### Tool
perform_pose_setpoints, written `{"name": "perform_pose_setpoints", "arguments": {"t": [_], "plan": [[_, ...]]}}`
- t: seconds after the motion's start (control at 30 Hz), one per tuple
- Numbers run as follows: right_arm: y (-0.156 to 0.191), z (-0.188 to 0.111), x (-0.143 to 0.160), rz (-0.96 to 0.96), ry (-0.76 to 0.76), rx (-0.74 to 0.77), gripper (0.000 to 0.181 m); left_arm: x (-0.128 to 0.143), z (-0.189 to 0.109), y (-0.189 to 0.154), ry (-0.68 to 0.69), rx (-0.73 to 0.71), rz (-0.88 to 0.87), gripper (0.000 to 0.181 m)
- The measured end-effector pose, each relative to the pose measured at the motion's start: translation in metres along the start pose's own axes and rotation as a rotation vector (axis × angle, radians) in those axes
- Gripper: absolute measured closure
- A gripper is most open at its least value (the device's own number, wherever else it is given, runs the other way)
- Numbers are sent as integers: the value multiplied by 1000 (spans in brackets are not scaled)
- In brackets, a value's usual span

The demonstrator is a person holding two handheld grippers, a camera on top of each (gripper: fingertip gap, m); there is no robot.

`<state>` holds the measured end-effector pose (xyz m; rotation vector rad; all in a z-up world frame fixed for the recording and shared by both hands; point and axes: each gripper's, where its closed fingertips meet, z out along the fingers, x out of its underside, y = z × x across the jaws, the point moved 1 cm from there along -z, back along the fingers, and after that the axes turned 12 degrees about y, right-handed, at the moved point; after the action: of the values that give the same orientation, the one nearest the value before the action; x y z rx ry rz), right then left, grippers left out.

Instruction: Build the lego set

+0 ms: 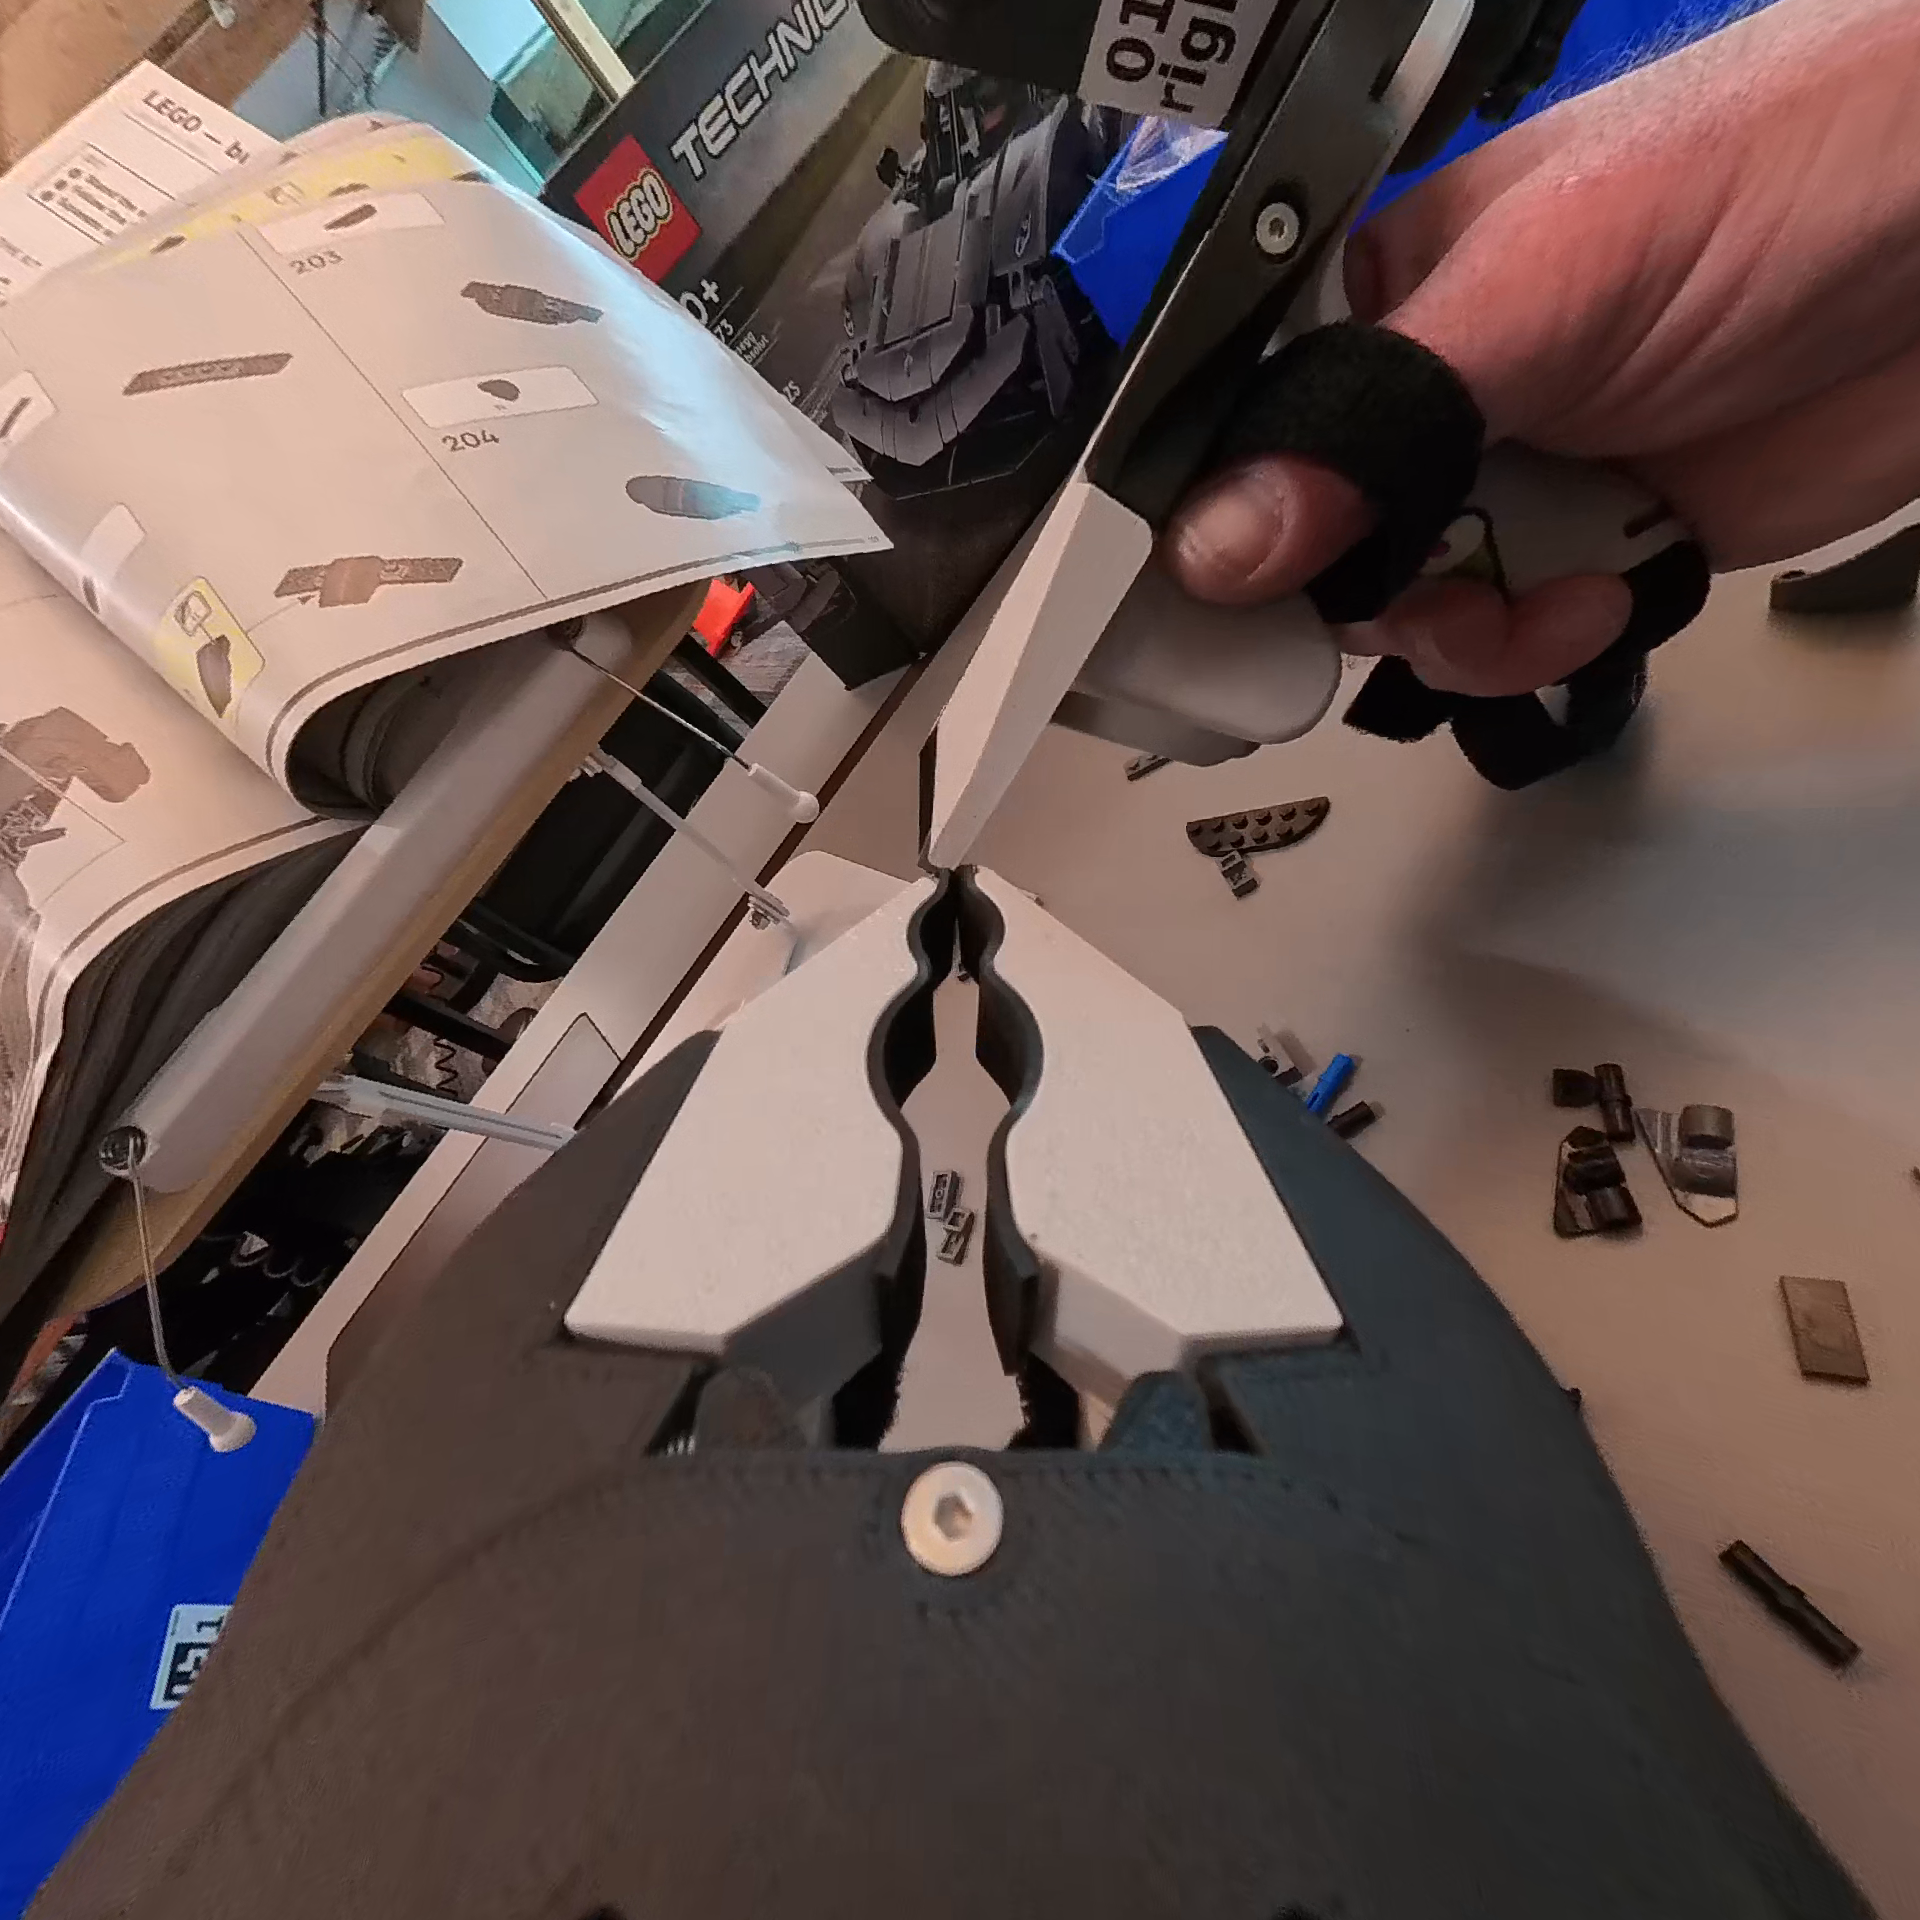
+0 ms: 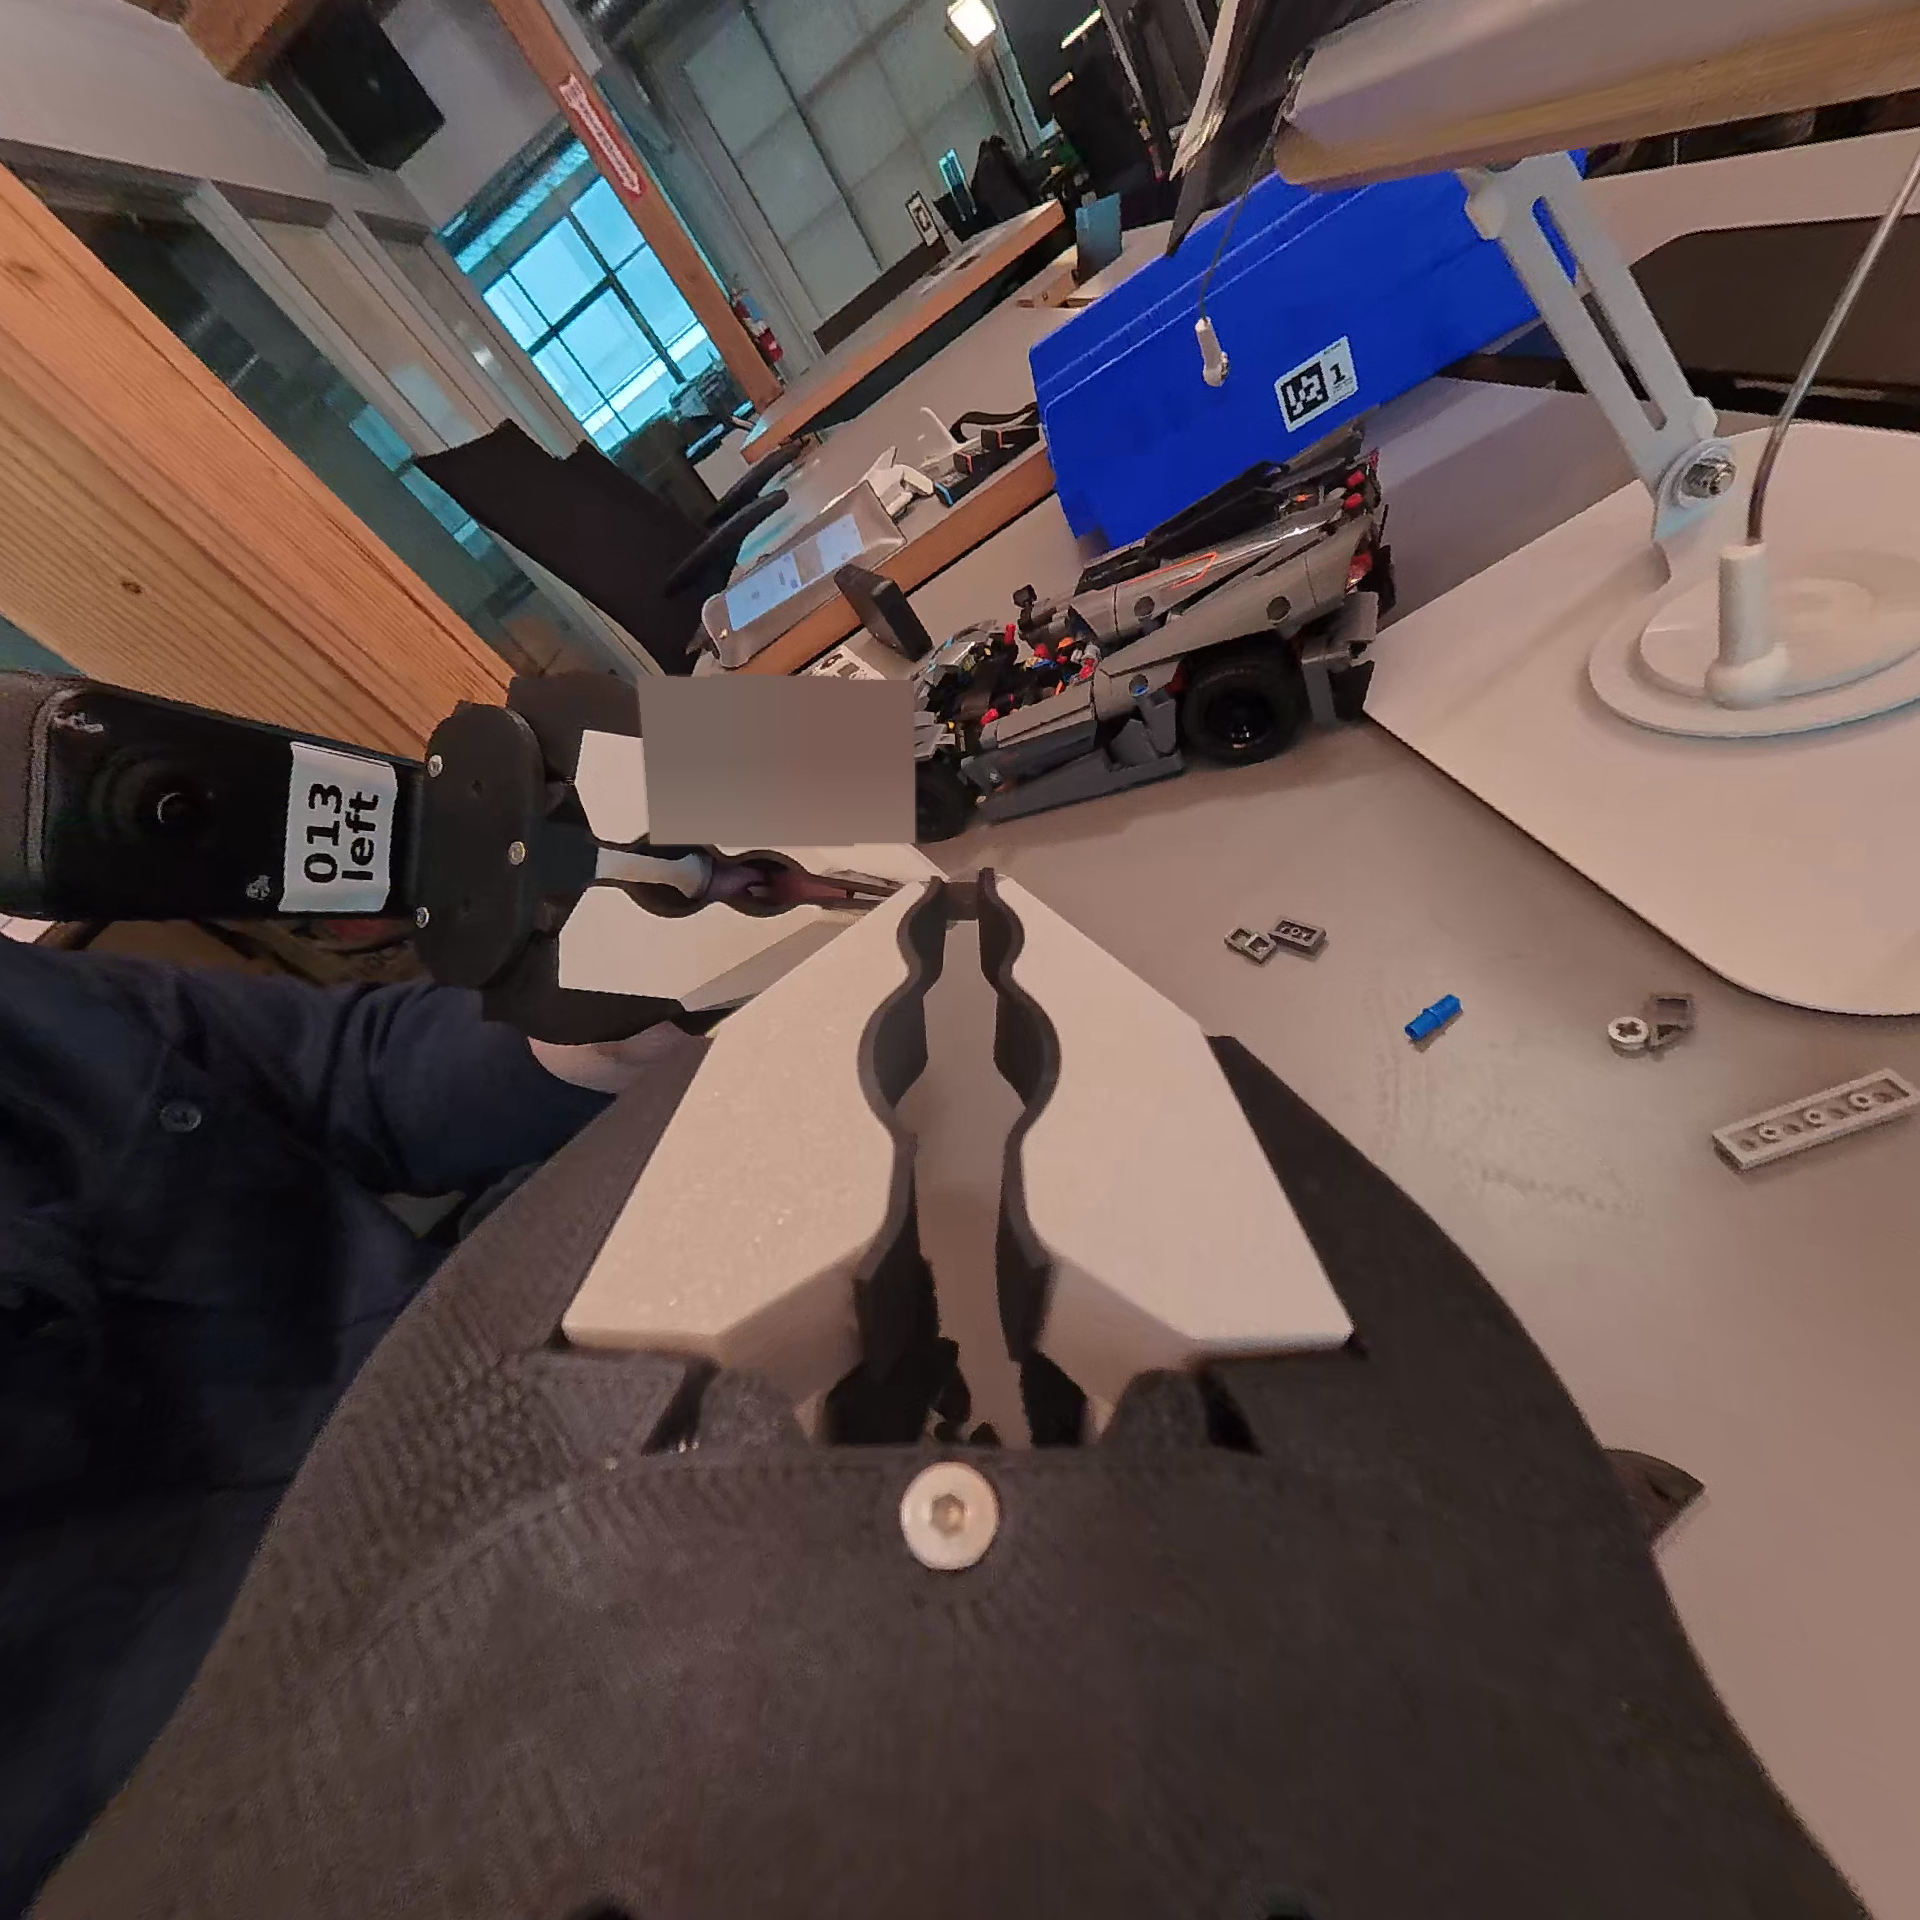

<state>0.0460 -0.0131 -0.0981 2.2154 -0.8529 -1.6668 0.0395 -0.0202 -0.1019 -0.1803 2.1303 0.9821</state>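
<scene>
My left gripper (image 1: 954, 885) has its jaws pressed together at the tips, on a small dark piece that is too small to make out. The right gripper's white finger (image 1: 1023, 665) comes down from the upper right and its tip touches my left tips. In the right wrist view, my right gripper (image 2: 961, 891) is nearly closed on a small dark piece. The left gripper (image 2: 831, 883) reaches in from the left and meets it tip to tip. The partly built grey Lego car (image 2: 1143, 665) stands behind on the table.
Loose pieces lie on the table: small grey plates (image 2: 1273, 938), a blue pin (image 2: 1432, 1018), a long grey plate (image 2: 1813, 1120), a wedge plate (image 1: 1257, 831), a black axle (image 1: 1787, 1616). The open instruction booklet (image 1: 416, 416) rests on a stand, near the Lego box (image 1: 831, 260) and a blue bin (image 2: 1299, 364). The tips of both grippers are at nearly the same place.
</scene>
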Motion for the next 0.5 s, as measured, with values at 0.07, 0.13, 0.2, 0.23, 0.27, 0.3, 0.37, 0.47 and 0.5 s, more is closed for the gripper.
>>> {"name": "perform_pose_setpoints", "arguments": {"t": [0.07,0.13,0.2,0.23,0.27,0.3,0.37,0.47,0.5], "plan": [[0,-1,-1,2,-1,-4,177,-1,-1,1,-5,-2,-3,181],[1,-2,-1,3,-7,-8,177,-1,-1,1,-7,1,-6,181],[0,-2,-1,1,-8,-9,177,-1,-1,2,-12,-5,-7,181],[1,-2,-1,-3,-4,-9,177,-1,-2,3,-18,-10,-7,181],[1,-2,0,-6,1,-12,177,-2,-3,4,-27,-5,-7,181],[1,-3,0,-9,3,-14,177,-3,-3,4,-31,-2,-8,181],[2,-3,0,-14,15,-17,177,-4,-3,1,-37,2,16,177],[5,-2,2,-13,31,-29,177,-7,-3,-3,-42,-13,56,174],[4,-1,3,-11,34,-26,177,-6,-2,-4,-37,-10,59,173]]}}
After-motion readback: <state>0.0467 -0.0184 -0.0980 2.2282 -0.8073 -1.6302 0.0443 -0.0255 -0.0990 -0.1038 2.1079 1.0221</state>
